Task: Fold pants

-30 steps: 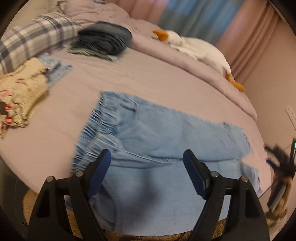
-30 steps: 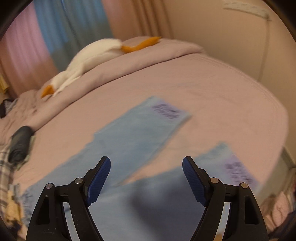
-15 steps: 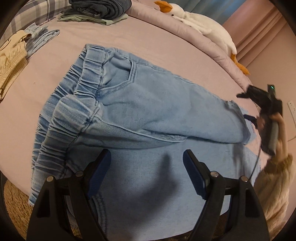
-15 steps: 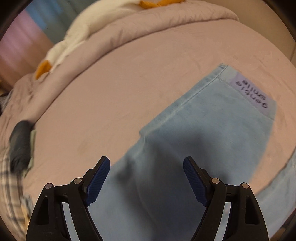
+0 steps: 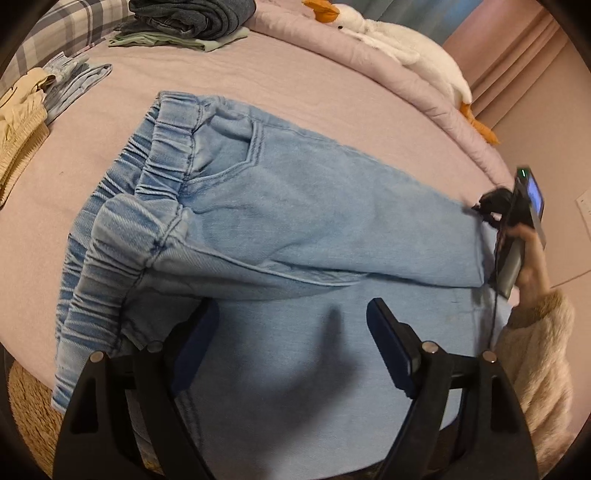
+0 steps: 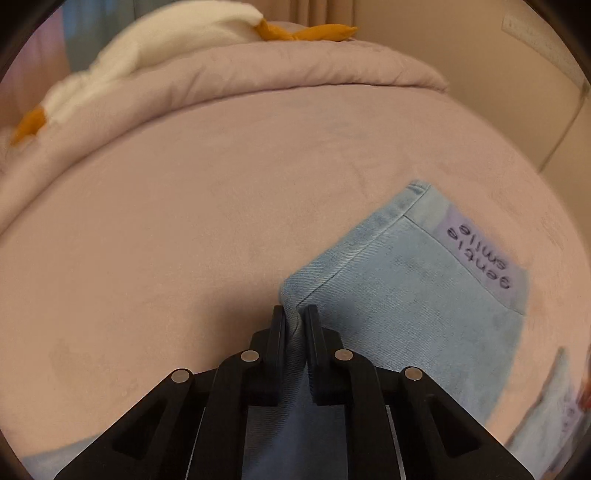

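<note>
Light blue denim pants (image 5: 280, 221) lie spread on the pink bed (image 5: 258, 74), elastic waistband at the left, legs running right. My left gripper (image 5: 291, 332) is open and hovers low over the near leg, close to the crotch. My right gripper (image 6: 295, 314) is shut on the edge of the far leg (image 6: 406, 295) near its hem, where a lilac label (image 6: 480, 254) reads "gentle smile". The right gripper also shows in the left wrist view (image 5: 513, 218), held at the far leg's end.
A stack of folded dark jeans (image 5: 192, 18) sits at the back. Cream and pale blue clothes (image 5: 26, 122) lie at the left. A white goose plush (image 5: 399, 48) lies on the rolled duvet (image 6: 295, 70). The bed's near edge runs under my left gripper.
My right gripper moved to the far leg's edge and shut on it. My left gripper dropped lower over the near leg, still open.
</note>
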The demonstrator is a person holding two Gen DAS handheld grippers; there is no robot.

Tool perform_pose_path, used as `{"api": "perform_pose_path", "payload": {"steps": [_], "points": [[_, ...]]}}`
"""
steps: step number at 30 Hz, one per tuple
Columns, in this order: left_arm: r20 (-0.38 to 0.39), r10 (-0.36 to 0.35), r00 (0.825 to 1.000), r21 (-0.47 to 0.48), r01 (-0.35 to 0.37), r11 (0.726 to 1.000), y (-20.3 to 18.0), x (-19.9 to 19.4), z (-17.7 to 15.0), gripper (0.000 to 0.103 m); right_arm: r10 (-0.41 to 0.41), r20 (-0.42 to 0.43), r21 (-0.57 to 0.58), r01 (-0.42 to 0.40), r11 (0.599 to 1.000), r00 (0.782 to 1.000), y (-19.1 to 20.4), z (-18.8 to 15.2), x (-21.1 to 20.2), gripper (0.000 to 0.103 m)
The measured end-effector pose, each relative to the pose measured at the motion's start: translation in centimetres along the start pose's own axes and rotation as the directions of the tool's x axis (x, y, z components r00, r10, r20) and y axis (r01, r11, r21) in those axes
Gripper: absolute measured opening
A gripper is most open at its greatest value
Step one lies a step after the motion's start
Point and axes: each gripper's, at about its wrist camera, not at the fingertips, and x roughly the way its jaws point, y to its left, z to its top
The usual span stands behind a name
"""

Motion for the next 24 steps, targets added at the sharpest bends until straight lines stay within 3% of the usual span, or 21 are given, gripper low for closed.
{"api": "perform_pose_path", "payload": {"steps": [2, 4, 6, 9, 11, 13, 18, 20, 24], "points": [[0.026, -0.037, 0.999, 0.011, 0.036, 0.999, -0.6, -0.9, -0.1, 0.081, 0.135, 0.000, 0.079, -0.135, 0.988, 0.991, -2.7, -0.6, -1.3, 0.008], [0.031, -0.060, 0.998, 0.023, 0.059, 0.998, -1.3, -1.4, 0.0, 0.081, 0.234, 0.054, 0.100, -0.238, 0.966, 0.971, -5.0, -1.6, -4.2, 0.008], [0.044, -0.098, 0.994, 0.026, 0.097, 0.995, -2.1, -2.0, 0.5, 0.081, 0.294, 0.129, 0.098, -0.308, 0.946, 0.947, -6.5, -3.6, -7.8, 0.008], [0.079, -0.132, 0.988, 0.026, 0.131, 0.991, -3.2, -2.5, 1.6, 0.082, 0.392, 0.231, 0.099, -0.422, 0.901, 0.891, -9.6, -7.7, -13.1, 0.008], [0.082, -0.141, 0.987, 0.014, 0.140, 0.990, -4.1, -1.9, 2.9, 0.082, 0.406, 0.259, 0.102, -0.443, 0.891, 0.877, -11.2, -10.7, -14.9, 0.008], [0.062, -0.165, 0.984, -0.009, 0.166, 0.986, -4.5, -1.0, 4.1, 0.082, 0.395, 0.246, 0.101, -0.429, 0.898, 0.885, -11.8, -13.2, -15.1, 0.008], [-0.010, -0.229, 0.973, -0.070, 0.228, 0.971, -6.6, 2.3, 7.0, 0.082, 0.329, 0.123, 0.100, -0.342, 0.934, 0.936, -13.1, -17.9, -12.6, 0.007], [-0.058, -0.211, 0.976, -0.106, 0.205, 0.973, -7.4, 4.6, 8.3, 0.083, 0.319, 0.083, 0.095, -0.326, 0.940, 0.944, -13.4, -19.2, -11.7, 0.007], [-0.154, -0.121, 0.981, -0.106, 0.106, 0.989, -8.4, 8.7, 9.8, 0.079, 0.338, 0.091, 0.086, -0.345, 0.935, 0.937, -13.5, -18.9, -11.8, 0.007]]}}
